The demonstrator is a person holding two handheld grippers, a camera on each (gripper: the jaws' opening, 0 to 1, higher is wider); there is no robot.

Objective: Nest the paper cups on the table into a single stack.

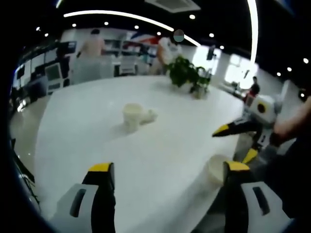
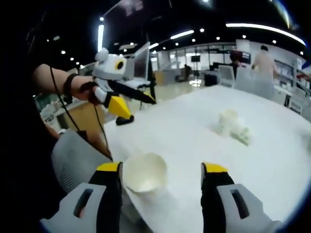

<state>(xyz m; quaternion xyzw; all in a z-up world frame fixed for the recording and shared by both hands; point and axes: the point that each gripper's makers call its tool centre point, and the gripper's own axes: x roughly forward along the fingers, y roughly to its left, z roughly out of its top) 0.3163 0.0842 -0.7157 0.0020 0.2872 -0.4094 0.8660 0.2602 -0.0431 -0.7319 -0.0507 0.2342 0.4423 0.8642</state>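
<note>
Open office, dark ceiling with strip lights, potted plant, bright windows

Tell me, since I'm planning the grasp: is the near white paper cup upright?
Upright: the white paper cup stands at the table edge, open mouth up, between the open right hand-held gripper jaws.

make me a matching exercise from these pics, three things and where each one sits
Things:
1. near cup
2. far cups
3. plant

Places:
a. at the table's far edge
b. mid-table, one upright and one on its side
c. at the near edge, between the right gripper's jaws

Pairs: 1-c, 2-b, 3-a
</note>
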